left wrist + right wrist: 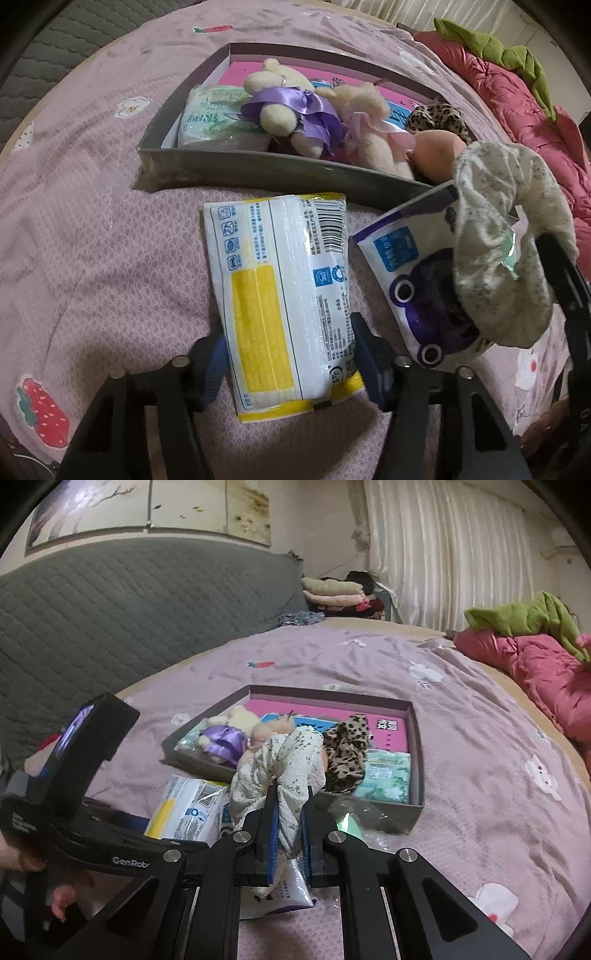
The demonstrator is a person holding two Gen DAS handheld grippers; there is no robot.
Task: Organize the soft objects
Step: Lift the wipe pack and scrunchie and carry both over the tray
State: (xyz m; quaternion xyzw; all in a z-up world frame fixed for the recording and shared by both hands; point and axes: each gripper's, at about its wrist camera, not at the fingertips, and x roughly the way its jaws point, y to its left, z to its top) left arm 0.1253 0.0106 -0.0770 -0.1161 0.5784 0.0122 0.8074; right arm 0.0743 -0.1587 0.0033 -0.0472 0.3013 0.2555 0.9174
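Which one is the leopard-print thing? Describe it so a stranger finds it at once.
Start at the shallow grey box on the lilac bedspread. Inside it, beside the green tissue pack, lies the leopard-print fabric piece. It alone has brown-and-black spots; its neighbours are cream plush toys and plain packs.

The bedspread [92, 229] is matt lilac cloth, finely quilted, with stitched-on patches. Near its front edge the yellow-and-white tissue pack [284, 306] is glossy, crinkled plastic film, as is the purple-printed pack [410, 280] beside it. The floral scrunchie [284, 771] is thin matt cotton-like fabric. The box [258, 170] looks like smooth grey card; its plush bears [291, 110] are fuzzy, with shiny satin ribbon
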